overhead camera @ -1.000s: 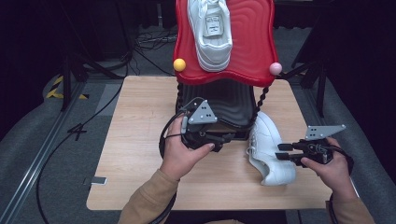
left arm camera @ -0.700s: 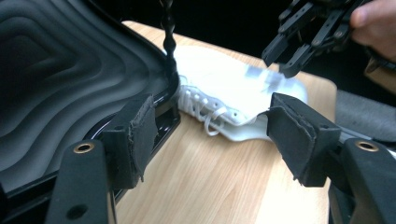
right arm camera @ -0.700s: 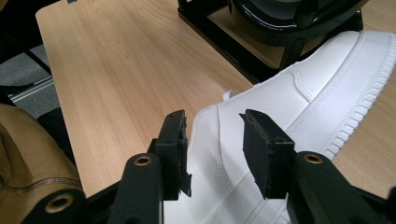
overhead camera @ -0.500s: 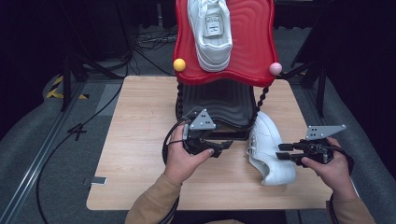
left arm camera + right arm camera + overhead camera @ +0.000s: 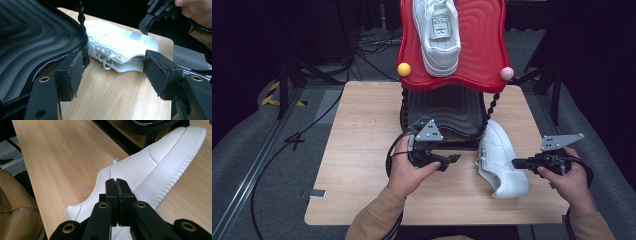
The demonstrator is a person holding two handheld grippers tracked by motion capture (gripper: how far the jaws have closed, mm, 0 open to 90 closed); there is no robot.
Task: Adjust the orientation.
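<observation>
L gripper [image 5: 451, 161] nearer shoe [image 5: 501, 161], spread; R gripper [image 5: 516, 163] pressed together at shoe's side

The upper white sneaker [image 5: 438, 35] on the red shelf [image 5: 482, 55] is cut off by the high view's top edge. In the left gripper view, the lower sneaker's [image 5: 120, 48] heel end hides behind the black shelf [image 5: 32, 45]. In the right gripper view, the right gripper's [image 5: 116, 195] closed jaws cover part of its side.

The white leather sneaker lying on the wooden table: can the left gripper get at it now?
Probably yes. The left gripper is open and points at the white leather sneaker, with bare wooden table between them. The black ribbed stand sits close beside its path.
</observation>
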